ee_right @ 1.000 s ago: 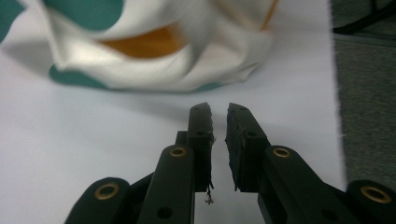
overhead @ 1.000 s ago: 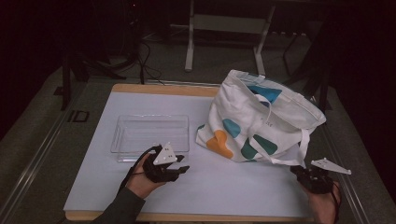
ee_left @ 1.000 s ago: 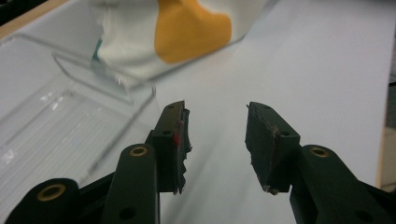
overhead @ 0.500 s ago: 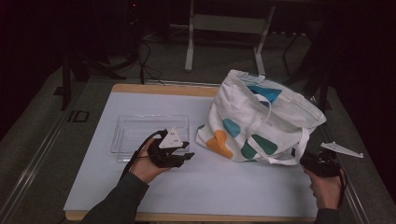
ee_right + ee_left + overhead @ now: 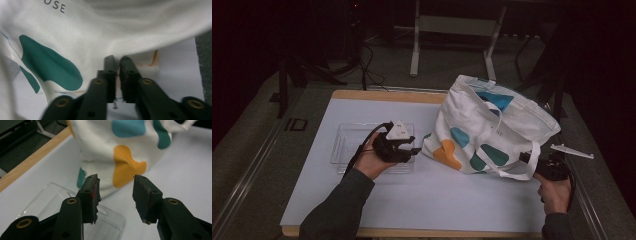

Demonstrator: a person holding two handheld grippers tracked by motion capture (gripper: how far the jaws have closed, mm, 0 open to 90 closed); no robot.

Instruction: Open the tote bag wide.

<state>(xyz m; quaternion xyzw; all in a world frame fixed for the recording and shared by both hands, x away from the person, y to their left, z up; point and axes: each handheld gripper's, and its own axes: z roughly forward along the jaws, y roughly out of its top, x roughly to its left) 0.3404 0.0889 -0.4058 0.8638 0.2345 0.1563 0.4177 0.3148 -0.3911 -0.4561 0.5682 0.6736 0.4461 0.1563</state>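
Observation:
A white tote bag [image 5: 492, 125] with teal, blue and orange blotches lies on its side at the right of the white table [image 5: 437, 200]. My right gripper [image 5: 528, 159] is at the bag's lower right corner, by its strap [image 5: 517, 172]. In the right gripper view its jaws [image 5: 117, 62] have just been closing and stand shut, with a thin edge of the bag's fabric [image 5: 100, 30] pinched between them. My left gripper [image 5: 414, 150] hovers over a clear plastic tray [image 5: 344, 145]. It points at the bag [image 5: 105, 150], open [image 5: 116, 192] and with nothing between its jaws.
The clear tray [image 5: 50, 200] has nothing in it and sits left of the bag. The table's wooden far edge [image 5: 387, 95] runs behind both. Dark floor, cables and a metal stand [image 5: 414, 45] lie beyond. Bare table surface stretches along the front.
My left gripper rose and moved right over the tray toward the bag. My right gripper shifted up and in to the bag's strap, and its jaws came together.

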